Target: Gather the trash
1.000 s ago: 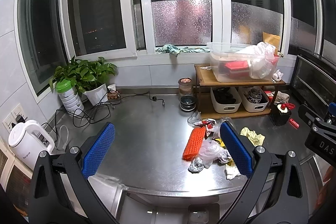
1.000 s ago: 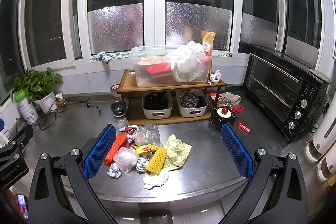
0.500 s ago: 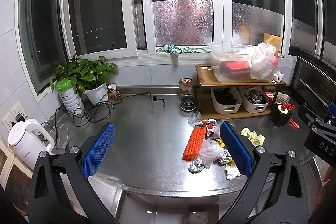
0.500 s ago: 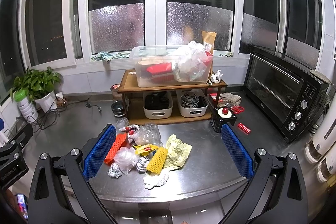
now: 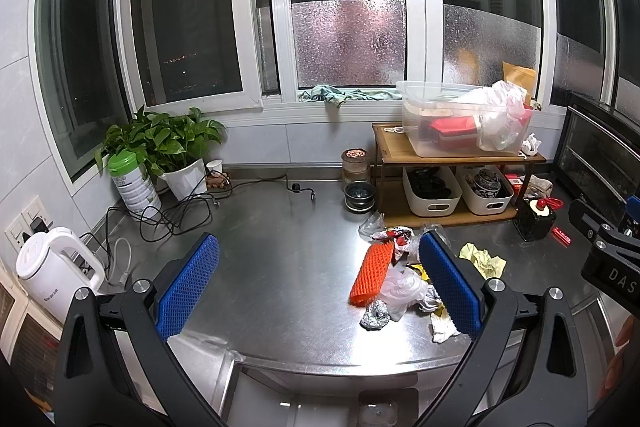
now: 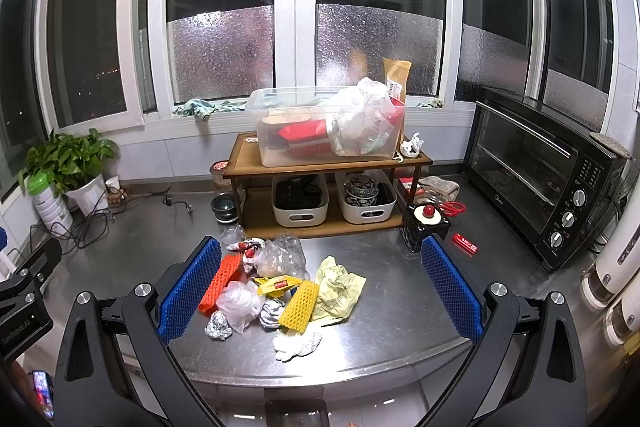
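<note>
Both grippers, left (image 5: 318,281) and right (image 6: 320,283), hover spread wide and empty above a trash pile (image 6: 280,291) on the steel counter (image 5: 280,267).

- Your left gripper (image 5: 318,283) is spread wide, its blue-padded fingers (image 5: 188,285) well apart with nothing between them.
- Your right gripper (image 6: 320,285) is likewise spread wide, its blue pads (image 6: 452,287) gripping nothing.
- Both grippers are level, side by side, pointing forward.
- Your right gripper's black body shows at the right edge of the left wrist view; your left gripper's body shows at the left edge of the right wrist view.
</note>
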{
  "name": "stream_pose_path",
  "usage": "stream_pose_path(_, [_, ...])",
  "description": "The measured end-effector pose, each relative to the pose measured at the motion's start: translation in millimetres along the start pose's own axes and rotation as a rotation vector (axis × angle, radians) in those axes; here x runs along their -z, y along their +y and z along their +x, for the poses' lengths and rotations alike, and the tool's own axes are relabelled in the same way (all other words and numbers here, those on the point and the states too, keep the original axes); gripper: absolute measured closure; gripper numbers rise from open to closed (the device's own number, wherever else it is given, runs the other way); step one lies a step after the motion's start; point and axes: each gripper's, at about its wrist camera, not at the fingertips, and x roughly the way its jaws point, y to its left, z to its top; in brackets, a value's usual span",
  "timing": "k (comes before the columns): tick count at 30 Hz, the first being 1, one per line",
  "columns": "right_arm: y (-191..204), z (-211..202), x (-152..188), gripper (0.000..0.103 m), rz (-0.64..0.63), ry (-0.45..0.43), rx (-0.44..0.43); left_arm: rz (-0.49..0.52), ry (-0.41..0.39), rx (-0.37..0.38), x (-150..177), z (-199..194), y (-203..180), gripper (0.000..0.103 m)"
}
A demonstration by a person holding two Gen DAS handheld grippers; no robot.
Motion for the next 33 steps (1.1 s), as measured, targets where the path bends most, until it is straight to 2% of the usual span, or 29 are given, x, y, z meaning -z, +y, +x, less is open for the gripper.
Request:
stream_pose_path(9, [-7, 21, 5, 0.003, 0.032, 0.026, -0.024, 0.009, 0.035, 0.012, 8, 15, -2, 0.008])
stream_pose_path(16, [-10, 62, 19, 0.003, 0.039, 0.108, -0.031, 0.049, 0.050, 0.020, 20, 44, -11, 0.008])
stream_pose_path(20, [-13, 91, 30, 0.003, 0.062, 0.172, -0.054, 0.086, 0.101, 0.028, 30, 71, -19, 0.008])
stream_pose_path(24, [-18, 117, 43, 0.003, 0.088, 0.226, -0.039, 0.115, 0.158, 0.030, 44, 99, -24, 0.008])
stream_pose_path(33, [-29, 179, 70, 0.003, 0.139, 0.349, -0.074, 0.188, 0.249, 0.164, 83, 151, -50, 0.008])
